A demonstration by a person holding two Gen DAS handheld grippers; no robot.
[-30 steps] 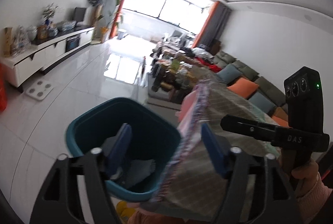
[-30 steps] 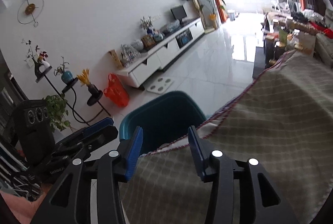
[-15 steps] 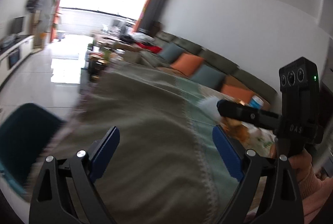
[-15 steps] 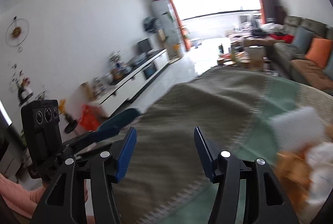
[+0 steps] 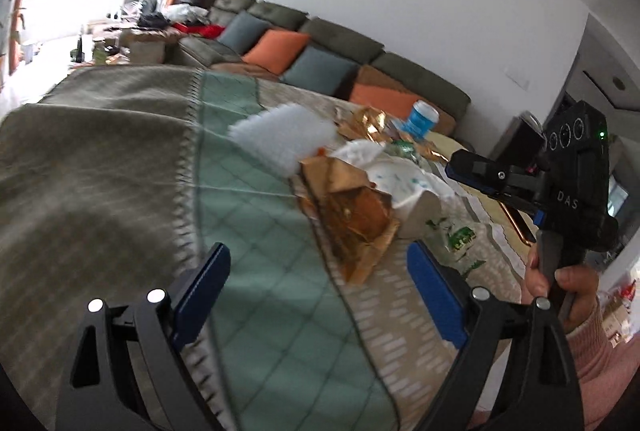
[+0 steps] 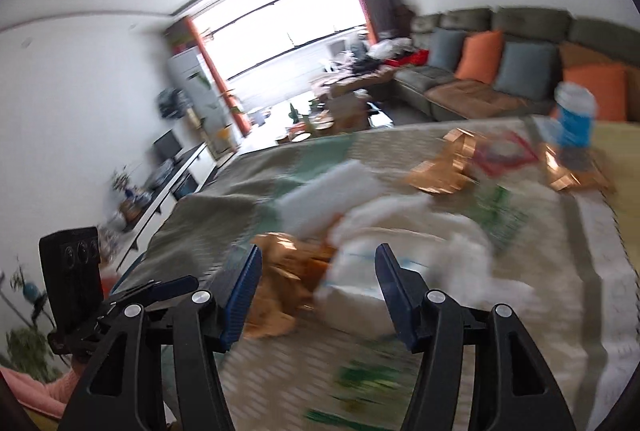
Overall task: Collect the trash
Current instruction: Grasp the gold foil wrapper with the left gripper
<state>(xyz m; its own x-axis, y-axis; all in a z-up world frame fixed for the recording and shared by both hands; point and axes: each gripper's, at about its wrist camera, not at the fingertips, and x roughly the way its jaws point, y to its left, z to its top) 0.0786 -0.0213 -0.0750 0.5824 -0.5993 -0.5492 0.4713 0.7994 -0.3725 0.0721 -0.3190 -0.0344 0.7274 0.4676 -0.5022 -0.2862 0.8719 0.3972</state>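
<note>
A: Where is the trash?

B: A loose heap on the cloth-covered counter (image 5: 120,159), toward its right half in the left wrist view. Nearest is a crumpled gold wrapper (image 5: 352,215); its long axis runs from upper left to lower right in that view, one narrow end pointing toward the left gripper (image 5: 316,295). Touching its right side is a white paper wad (image 5: 400,183) with blue specks. Behind both lies a white foam block (image 5: 284,135), long axis roughly across the frame. Further back is more gold foil (image 5: 364,123), and a blue-labelled tub (image 5: 420,117) stands upright.

A: Left gripper fingers?

B: Spread wide, nothing between them; they hang short of the gold wrapper.

A: Right gripper?

B: The right gripper (image 6: 316,287) has its fingers parted and still widening. In its own blurred view the gold wrapper and paper wad appear in the gap, but no pad presses on either. A hand (image 5: 560,283) grips its handle.

A: Green-printed clear wrappers?

B: Flat on the cloth (image 5: 460,239), just right of the wad.
</note>
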